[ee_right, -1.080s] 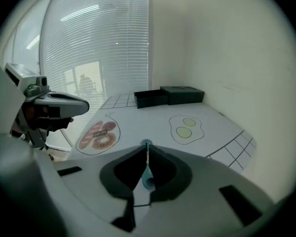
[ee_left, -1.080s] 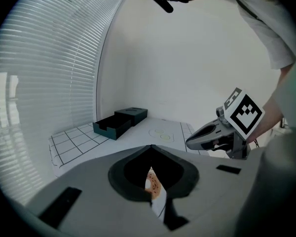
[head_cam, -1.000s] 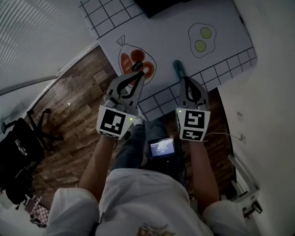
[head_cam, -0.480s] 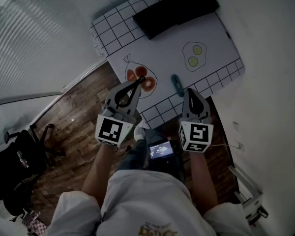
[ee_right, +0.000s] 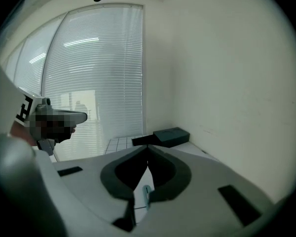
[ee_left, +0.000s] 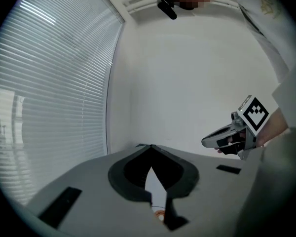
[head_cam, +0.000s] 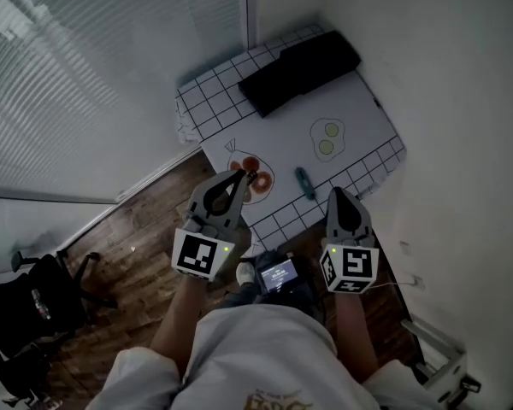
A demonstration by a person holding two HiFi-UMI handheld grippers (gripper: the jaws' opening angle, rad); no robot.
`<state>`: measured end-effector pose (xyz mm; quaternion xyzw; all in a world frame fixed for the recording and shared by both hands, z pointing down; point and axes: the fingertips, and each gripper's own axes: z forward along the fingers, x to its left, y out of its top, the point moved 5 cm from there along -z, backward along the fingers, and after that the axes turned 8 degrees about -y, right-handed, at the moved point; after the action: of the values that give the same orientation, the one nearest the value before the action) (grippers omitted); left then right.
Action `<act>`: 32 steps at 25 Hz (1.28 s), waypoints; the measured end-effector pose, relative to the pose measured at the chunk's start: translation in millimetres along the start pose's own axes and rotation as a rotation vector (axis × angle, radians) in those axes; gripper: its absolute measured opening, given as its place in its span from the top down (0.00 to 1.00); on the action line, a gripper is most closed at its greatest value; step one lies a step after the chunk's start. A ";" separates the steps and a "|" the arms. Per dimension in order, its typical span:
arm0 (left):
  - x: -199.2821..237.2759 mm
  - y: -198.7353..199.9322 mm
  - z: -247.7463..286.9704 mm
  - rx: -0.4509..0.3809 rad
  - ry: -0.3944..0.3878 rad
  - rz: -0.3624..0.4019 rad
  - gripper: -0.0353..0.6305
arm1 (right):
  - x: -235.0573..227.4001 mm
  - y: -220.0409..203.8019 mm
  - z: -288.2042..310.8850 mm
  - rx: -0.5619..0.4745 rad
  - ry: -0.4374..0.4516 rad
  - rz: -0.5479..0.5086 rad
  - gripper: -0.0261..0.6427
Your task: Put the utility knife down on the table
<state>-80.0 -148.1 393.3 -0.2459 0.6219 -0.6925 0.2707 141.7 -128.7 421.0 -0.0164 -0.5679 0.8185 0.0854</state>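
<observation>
Left gripper: the left gripper (head_cam: 246,175), left of centre in the head view, is closed with its tips meeting and nothing between them. Only tabletop shows through the gap behind the tips. In the frame its tip overlaps the red drawing (head_cam: 261,183).

Utility knife: the teal utility knife (head_cam: 304,183) lies flat on the white mat of the table (head_cam: 363,109), at frame centre. It sits between the red drawing and the egg drawing (head_cam: 327,137), just inside the checked border, and neither gripper touches it.

Right gripper: the right gripper (head_cam: 336,194) is closed and empty. Its tip is at the table's near edge, lower right of the knife and apart from it.

Change: against a second ago, both grippers have drawn back and the table sits smaller and higher in the frame. The knife, then just beyond the right gripper's tip, has stayed on the mat.

Meaning: the set-down appears complete, with only withdrawal left.

Count: two grippers, two marker cubes (head_cam: 198,254), one knife, one black case (head_cam: 299,68), two drawings.
</observation>
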 end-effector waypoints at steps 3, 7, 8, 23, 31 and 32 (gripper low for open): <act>-2.9 13.6 -8.6 -0.022 0.011 0.015 0.94 | -0.8 12.7 -8.3 -0.036 -0.014 0.008 0.95; -10.2 26.8 -24.3 -0.057 0.031 0.004 0.94 | 1.5 21.8 -20.1 -0.066 -0.020 0.023 0.95; -12.0 29.1 -28.7 -0.062 0.038 0.002 0.94 | 2.9 24.0 -23.3 -0.075 -0.017 0.026 0.95; -13.4 53.6 -42.5 -0.136 0.067 0.022 0.94 | 22.5 47.5 -36.5 -0.169 0.036 0.031 0.95; -10.1 53.2 -42.9 -0.125 0.063 0.030 0.94 | 24.1 43.1 -34.8 -0.154 0.050 0.050 0.95; -10.2 52.7 -43.1 -0.125 0.063 0.029 0.94 | 24.1 42.2 -34.8 -0.152 0.050 0.050 0.95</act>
<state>-98.1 -114.0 336.3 -0.2310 0.6756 -0.6558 0.2452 117.2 -107.0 371.0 -0.0574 -0.6256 0.7742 0.0775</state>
